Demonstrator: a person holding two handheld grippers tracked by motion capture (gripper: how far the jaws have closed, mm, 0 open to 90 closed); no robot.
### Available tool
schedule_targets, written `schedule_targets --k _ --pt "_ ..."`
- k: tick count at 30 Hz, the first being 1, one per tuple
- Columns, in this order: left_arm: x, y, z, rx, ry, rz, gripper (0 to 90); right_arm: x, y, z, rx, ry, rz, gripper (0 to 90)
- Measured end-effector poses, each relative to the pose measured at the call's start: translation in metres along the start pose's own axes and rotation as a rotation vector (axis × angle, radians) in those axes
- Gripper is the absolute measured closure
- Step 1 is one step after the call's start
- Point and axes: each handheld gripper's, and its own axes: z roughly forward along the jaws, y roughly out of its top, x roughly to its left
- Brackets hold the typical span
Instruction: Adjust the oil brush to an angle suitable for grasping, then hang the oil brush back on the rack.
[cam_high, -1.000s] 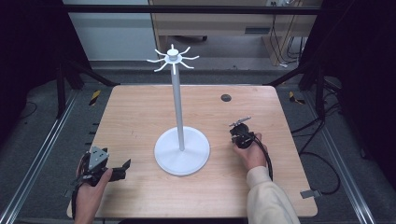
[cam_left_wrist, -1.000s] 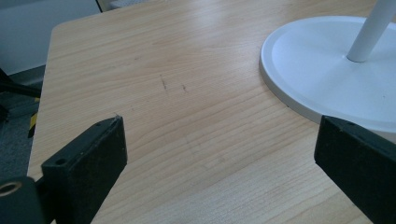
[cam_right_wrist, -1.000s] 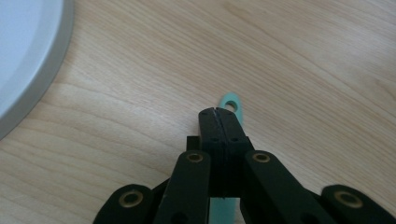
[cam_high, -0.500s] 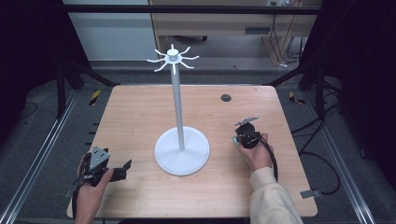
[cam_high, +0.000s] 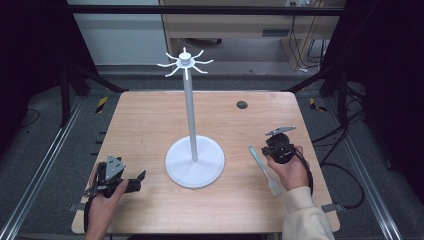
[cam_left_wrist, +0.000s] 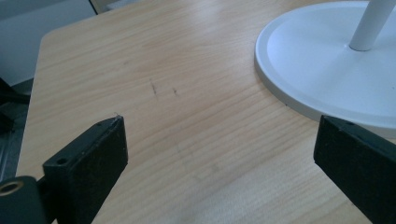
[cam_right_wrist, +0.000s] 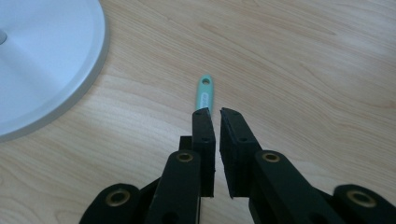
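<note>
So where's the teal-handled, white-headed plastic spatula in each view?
High view: the teal-handled plastic spatula lies lower right, just right of the white round stand base.
Right gripper view: its teal handle end is at centre; base upper left.
Left gripper view: base upper right.
Shared landmark: that base.

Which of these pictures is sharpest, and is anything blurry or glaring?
High view: evenly lit table, dark surroundings, slightly soft. Left gripper view: wood grain crisp, white stand base bright but not blown out. Right gripper view: the near jaws soft, the teal-handled utensil fairly sharp.
</note>
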Motion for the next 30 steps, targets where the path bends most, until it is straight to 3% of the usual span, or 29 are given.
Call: schedule_targets --k 4,8,14,30 --pt "0.0 0.001 -0.002 -0.01 -0.032 0.0 2.5 -0.005 0.001 -0.014 0.015 0.005 0.007 79.9" --pt "0.0 -0.001 -0.013 -0.027 -0.03 -0.02 2.2 -0.005 -0.002 -0.018 0.045 0.007 0.004 73.5" --pt "0.001 -0.002 -0.014 -0.021 -0.011 -0.036 2.3 -0.003 -0.004 -0.019 0.085 0.019 -0.005 59.1" --pt "-0.001 -0.003 -0.017 -0.028 -0.006 -0.034 2.2 0.0 0.001 -0.002 0.162 0.011 0.003 56.0"
